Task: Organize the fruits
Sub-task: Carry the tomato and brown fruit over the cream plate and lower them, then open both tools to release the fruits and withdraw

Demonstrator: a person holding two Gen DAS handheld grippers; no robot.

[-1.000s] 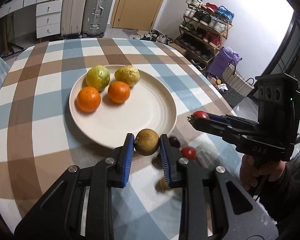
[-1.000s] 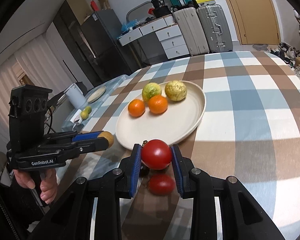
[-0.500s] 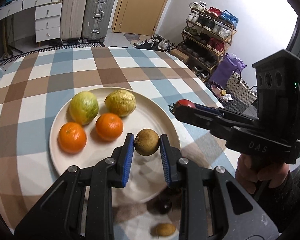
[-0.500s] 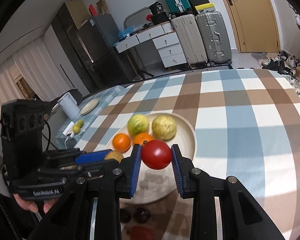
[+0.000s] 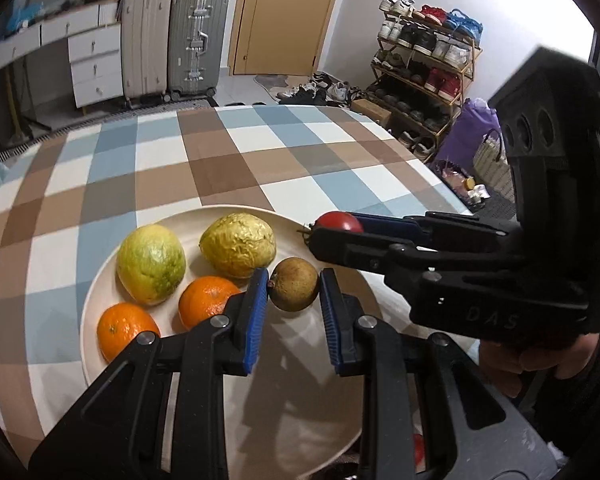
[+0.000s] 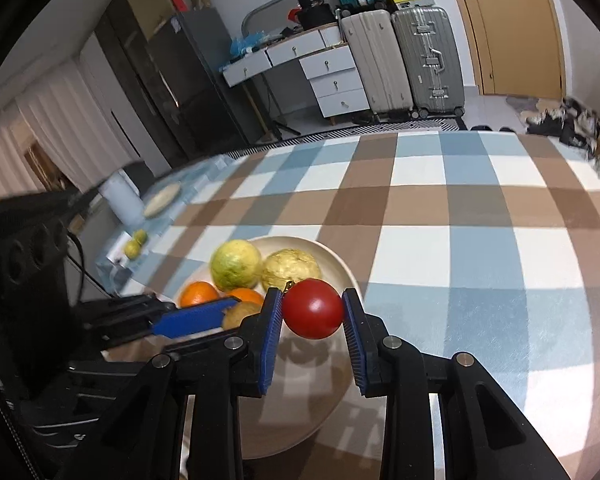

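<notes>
A cream plate [image 5: 100, 280] on the checked tablecloth holds two oranges [image 5: 126, 330], a green-yellow citrus [image 5: 151, 264] and a wrinkled yellow fruit [image 5: 238, 245]. My left gripper [image 5: 293, 292] is shut on a small brown fruit [image 5: 294, 290] and holds it over the plate's middle. My right gripper [image 6: 312, 310] is shut on a red tomato [image 6: 313, 309] over the plate [image 6: 340, 268], just right of the left gripper. The tomato also shows in the left wrist view [image 5: 339, 222].
A red fruit [image 5: 419, 450] lies on the cloth below the plate's near edge, mostly hidden by my left gripper. A side table at the far left carries a white cup [image 6: 120, 200], a small plate [image 6: 162, 199] and two small green fruits [image 6: 136, 244].
Both grippers have risen and moved forward from the table's near edge to over the plate, each carrying its fruit. The loose fruits on the cloth have dropped out of sight.
</notes>
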